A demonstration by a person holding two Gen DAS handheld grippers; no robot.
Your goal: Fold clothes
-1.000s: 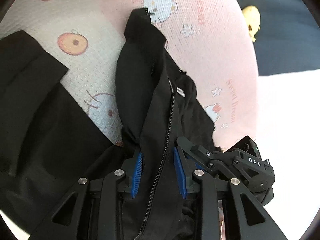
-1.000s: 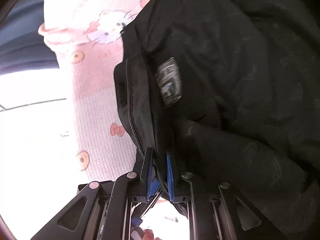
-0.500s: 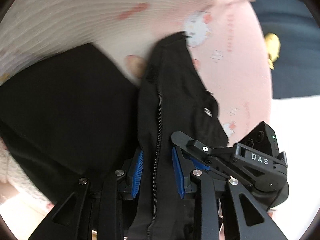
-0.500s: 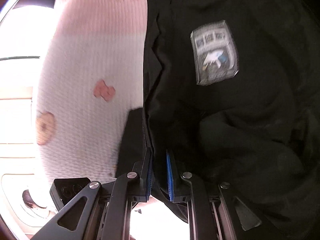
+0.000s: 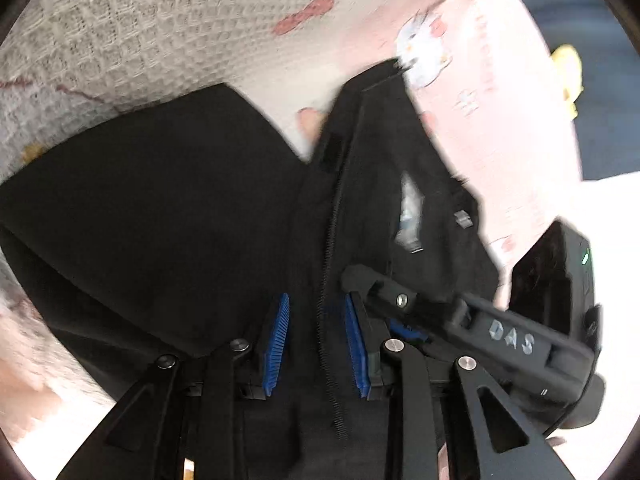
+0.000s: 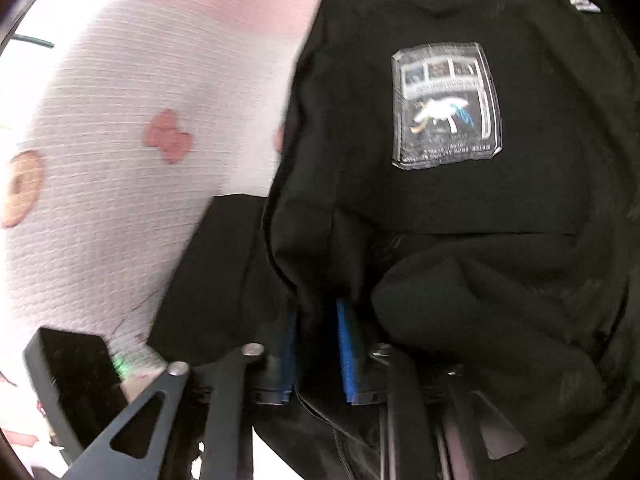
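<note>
Pink and white waffle-textured blanket (image 5: 180,32), printed with cartoon cats and bows, covers the surface. Spread over it lies a black zip-up jacket (image 5: 168,220) with a rectangular printed label (image 6: 446,106) sewn inside. At the near edge, the left gripper (image 5: 316,342) has its blue ribbed pads on either side of the jacket's zipper edge (image 5: 328,264), gripping the fabric. Just to its right, the right gripper (image 6: 316,354) crosses in; its jaws are opening, with a fold of black cloth between its blue pads, the left pad mostly hidden by it.
</note>
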